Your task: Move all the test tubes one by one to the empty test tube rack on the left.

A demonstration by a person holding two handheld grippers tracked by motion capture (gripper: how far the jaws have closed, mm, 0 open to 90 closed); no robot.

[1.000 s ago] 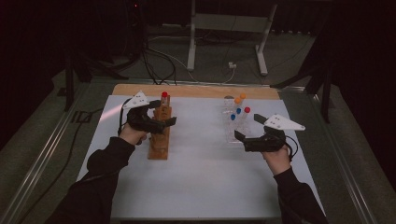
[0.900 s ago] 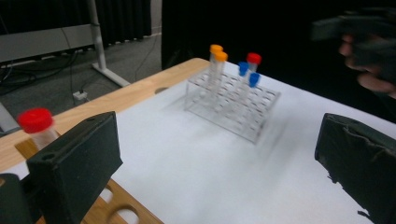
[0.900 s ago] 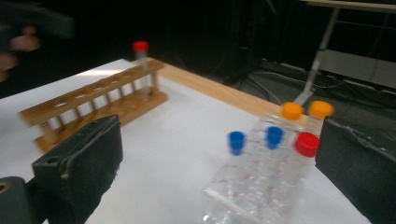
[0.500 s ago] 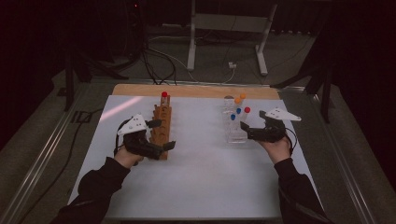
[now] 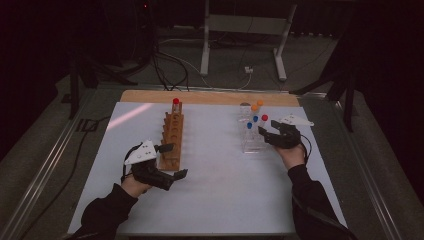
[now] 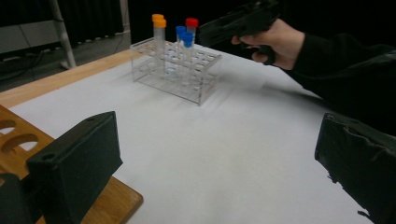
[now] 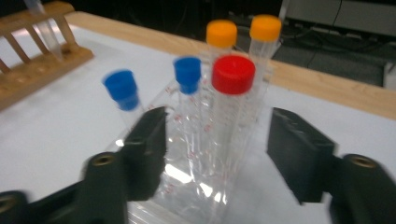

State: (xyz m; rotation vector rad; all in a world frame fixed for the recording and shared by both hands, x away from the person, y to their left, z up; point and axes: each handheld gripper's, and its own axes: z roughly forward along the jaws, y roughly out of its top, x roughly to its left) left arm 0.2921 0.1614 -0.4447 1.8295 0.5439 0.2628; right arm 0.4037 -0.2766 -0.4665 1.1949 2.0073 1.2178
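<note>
the right gripper (image 5: 266,134) sits at the right side of the white table (image 5: 210,200), its tip against the near right end of the clear plastic tube rack (image 5: 250,142). in the right gripper view its two black jaws stand on either side of the red-capped tube (image 7: 232,100), which rises upright from the rack between them. the jaws have just been closing, but a gap shows on both sides of the tube, so the pads are not pressing on it; the picture is a little blurred, so a light touch on the left pad can't be ruled out. behind the red-capped tube stand two orange-capped tubes (image 7: 243,35) at the far end of the rack, and to its left two blue-capped tubes (image 7: 187,74), one of them leaning.

the left gripper (image 5: 170,161) lies at the near left of the table, just beside the near end of the wooden tube rack (image 5: 172,135). its jaws are spread wide with nothing between them; in the left gripper view one jaw hangs over the wooden rack's corner and the other is well out over bare table. a single red-capped tube stands at the far end of the wooden rack (image 5: 175,102).

a strip of bare wood (image 5: 210,96) runs along the table's far edge.
</note>
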